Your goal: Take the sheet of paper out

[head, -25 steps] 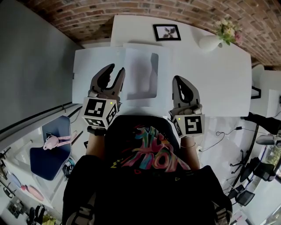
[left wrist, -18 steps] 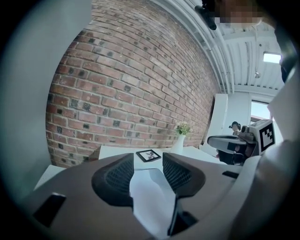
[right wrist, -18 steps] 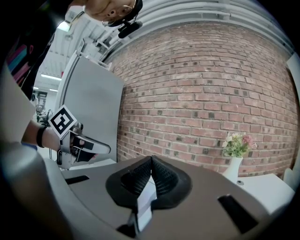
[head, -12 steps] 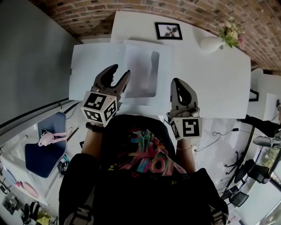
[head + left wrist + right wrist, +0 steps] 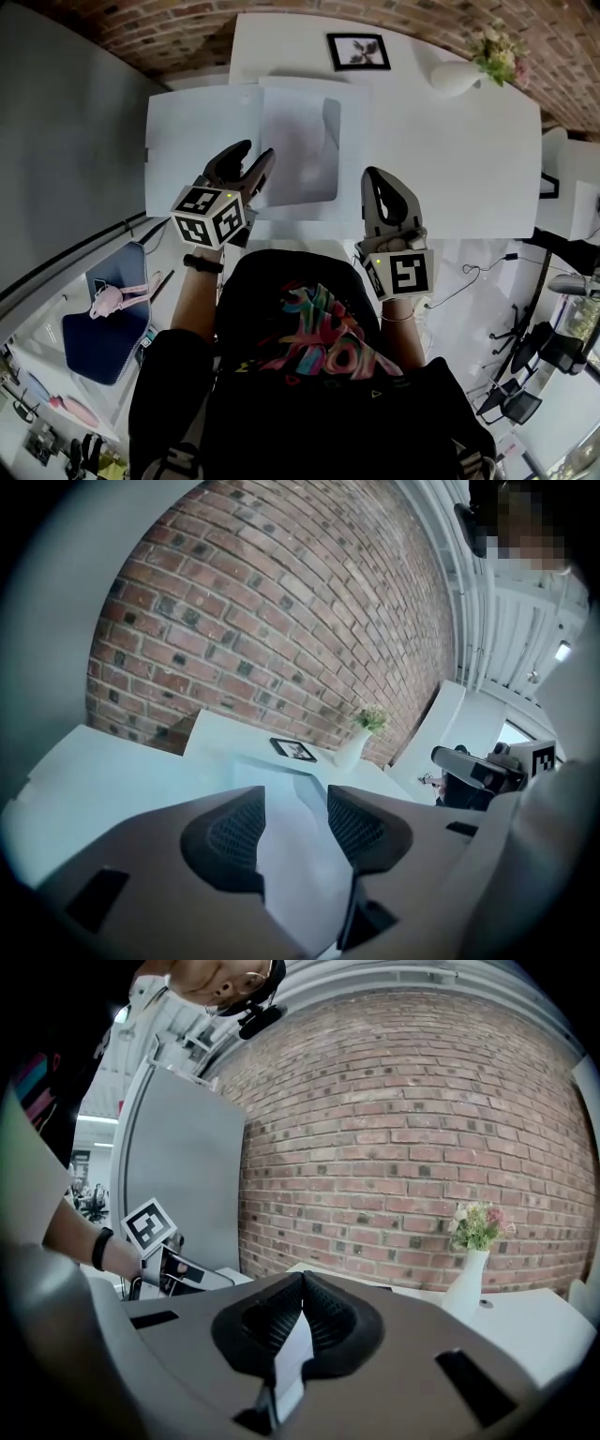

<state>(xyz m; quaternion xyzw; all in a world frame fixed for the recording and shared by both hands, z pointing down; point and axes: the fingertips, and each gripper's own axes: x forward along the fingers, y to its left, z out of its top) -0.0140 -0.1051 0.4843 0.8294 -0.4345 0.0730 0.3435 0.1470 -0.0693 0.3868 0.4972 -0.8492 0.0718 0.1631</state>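
Observation:
A pale sheet of paper (image 5: 298,150) lies flat in what looks like a clear sleeve, in the middle of the white table (image 5: 450,159). My left gripper (image 5: 255,153) hovers at the sleeve's near left corner. Its jaws stand wide apart with nothing between them. In the left gripper view the sheet (image 5: 274,772) stretches away beyond the left gripper (image 5: 295,808). My right gripper (image 5: 376,176) is shut and empty to the right of the sleeve, near the table's front edge. The right gripper (image 5: 302,1281) faces the brick wall with its pads meeting.
A framed picture (image 5: 357,51) and a white vase of flowers (image 5: 461,75) stand at the back by the brick wall. A grey panel runs along the table's left side. A blue chair (image 5: 98,328) stands low at the left.
My left gripper has sunk toward the table, rolled, and spread its jaws wider. The right gripper has dropped a little and stays shut.

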